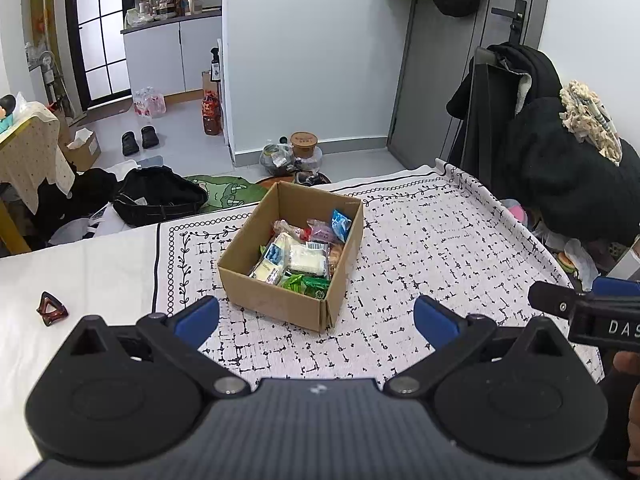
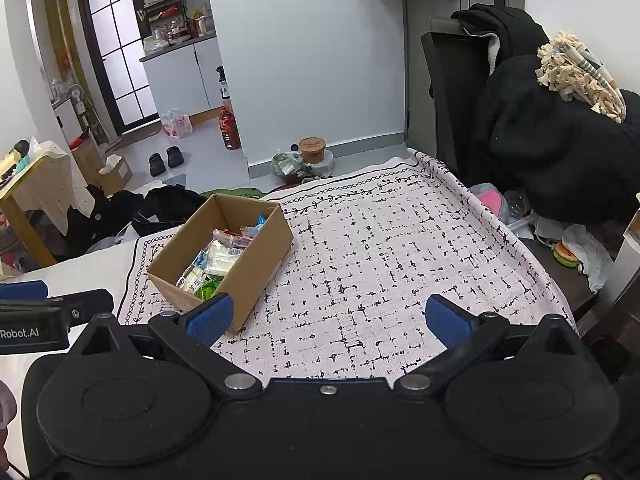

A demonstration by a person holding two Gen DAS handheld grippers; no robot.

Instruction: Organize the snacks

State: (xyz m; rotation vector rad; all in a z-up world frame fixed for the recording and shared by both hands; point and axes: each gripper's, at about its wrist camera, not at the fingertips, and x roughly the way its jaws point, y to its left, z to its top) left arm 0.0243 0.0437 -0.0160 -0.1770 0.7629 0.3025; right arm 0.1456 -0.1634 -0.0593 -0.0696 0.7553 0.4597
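Observation:
An open cardboard box (image 1: 276,300) stands on the patterned white cloth (image 1: 432,240). It holds several packaged snacks (image 1: 304,256) in blue, green, white and pink wrappers. The box also shows in the right wrist view (image 2: 260,264), with the snacks (image 2: 216,260) inside. My left gripper (image 1: 316,320) is open and empty, just in front of the box's near corner. My right gripper (image 2: 328,320) is open and empty, above the cloth to the right of the box. Its side shows at the right edge of the left wrist view (image 1: 592,308).
A small dark red hair clip (image 1: 52,309) lies on the plain white surface left of the cloth. A chair piled with black clothes (image 2: 552,132) stands past the cloth's right edge. Bags and clothes (image 1: 160,196) lie on the floor beyond the far edge.

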